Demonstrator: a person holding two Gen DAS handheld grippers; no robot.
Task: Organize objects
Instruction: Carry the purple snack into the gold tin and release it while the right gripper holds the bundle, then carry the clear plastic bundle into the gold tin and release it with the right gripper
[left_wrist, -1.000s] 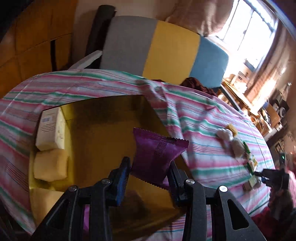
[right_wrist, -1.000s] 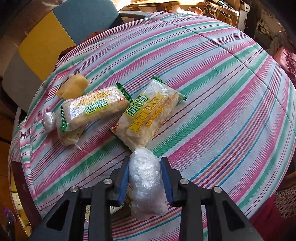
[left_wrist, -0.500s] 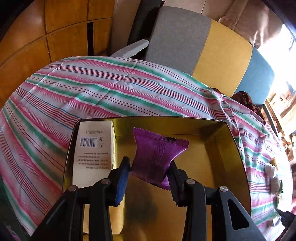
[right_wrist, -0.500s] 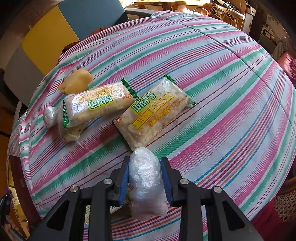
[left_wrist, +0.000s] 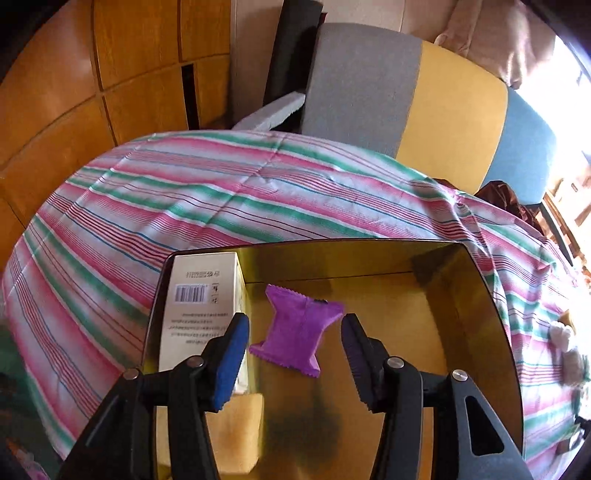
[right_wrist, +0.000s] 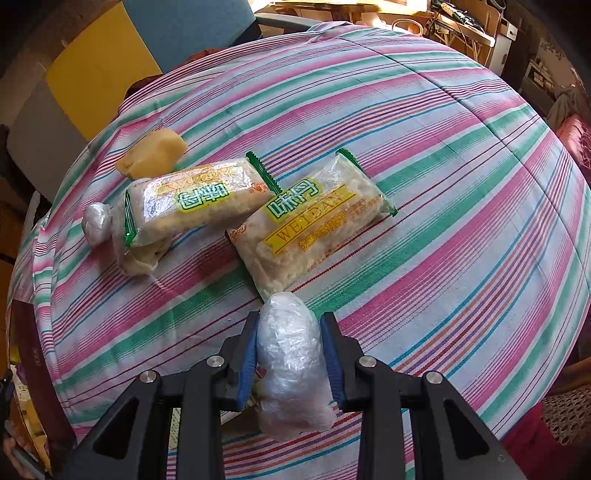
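My left gripper (left_wrist: 293, 328) is open above a gold box (left_wrist: 476, 280). A purple packet (left_wrist: 297, 330) lies between and below its fingers, inside the box. A white carton (left_wrist: 199, 306) and a pale yellow block (left_wrist: 240, 432) sit at the box's left side. My right gripper (right_wrist: 288, 347) is shut on a clear-wrapped white bundle (right_wrist: 290, 358) above the striped tablecloth (right_wrist: 443, 221). Two Weidan snack bags (right_wrist: 310, 225) (right_wrist: 195, 203), a yellow lump (right_wrist: 153, 157) and a small wrapped ball (right_wrist: 96, 221) lie beyond it.
A grey, yellow and blue chair (left_wrist: 413, 96) stands behind the table, with wooden panelling (left_wrist: 92, 74) at the left. Another pale bag (right_wrist: 142, 254) lies under the left snack bag. The box's edge (right_wrist: 29, 354) shows at the right wrist view's far left.
My left gripper has opened and let go of the purple packet, which now lies in the gold box. My right gripper still holds the wrapped bundle, almost still.
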